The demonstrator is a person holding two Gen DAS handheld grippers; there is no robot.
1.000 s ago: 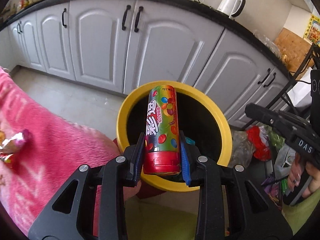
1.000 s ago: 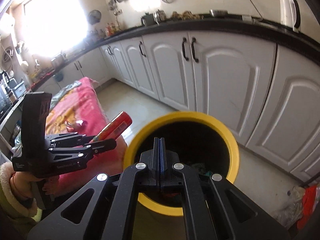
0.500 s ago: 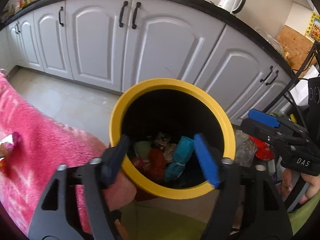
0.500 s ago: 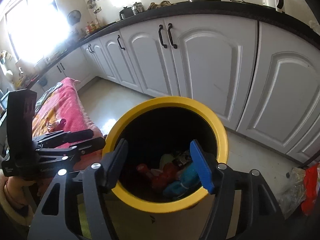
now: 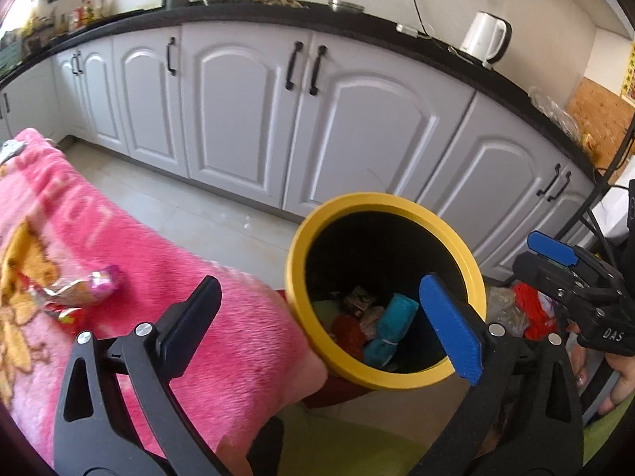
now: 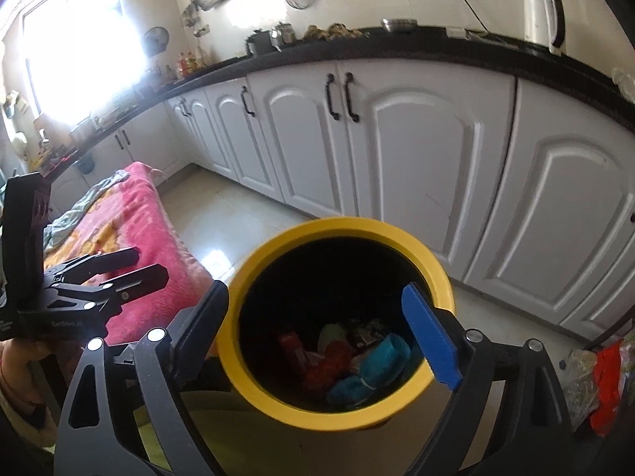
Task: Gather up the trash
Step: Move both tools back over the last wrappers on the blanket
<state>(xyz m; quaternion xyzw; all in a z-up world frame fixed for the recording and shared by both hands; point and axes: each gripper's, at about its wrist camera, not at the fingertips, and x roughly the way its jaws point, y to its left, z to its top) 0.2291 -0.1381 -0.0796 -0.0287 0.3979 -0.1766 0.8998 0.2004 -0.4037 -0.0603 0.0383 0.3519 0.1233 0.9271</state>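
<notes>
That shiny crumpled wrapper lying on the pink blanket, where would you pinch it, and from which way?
Probably at the pink twisted end of the wrapper, coming down from above. It lies flat and crumpled on the soft pink blanket, so a sideways approach would likely snag the fabric. The twisted end is bunched and narrow enough to pinch. The left gripper, jaws opening and empty, is nearer.

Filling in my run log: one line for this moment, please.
left gripper: opening, empty | right gripper: opening, empty | yellow bin: trash inside | wrapper: on pink blanket
</notes>
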